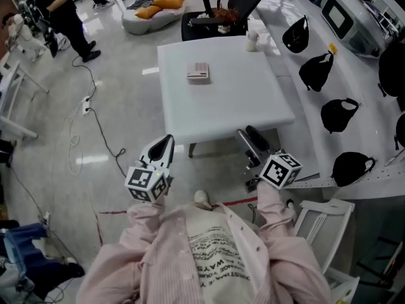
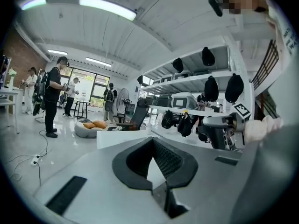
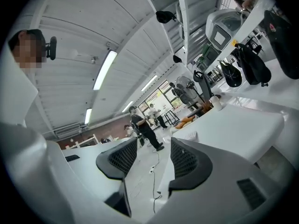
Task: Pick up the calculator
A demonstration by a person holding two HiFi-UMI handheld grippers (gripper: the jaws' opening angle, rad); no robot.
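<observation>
Small pale flat calculator lies on the white square surface, well ahead: I'm on approach.
Right gripper jaws spread, left gripper jaws pressed together, both empty; next I should reach forward and down.

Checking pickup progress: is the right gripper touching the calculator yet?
Apart. The head view shows the right gripper by the table's near edge, bare tabletop between it and the calculator; its jaws stand open, empty.
</observation>
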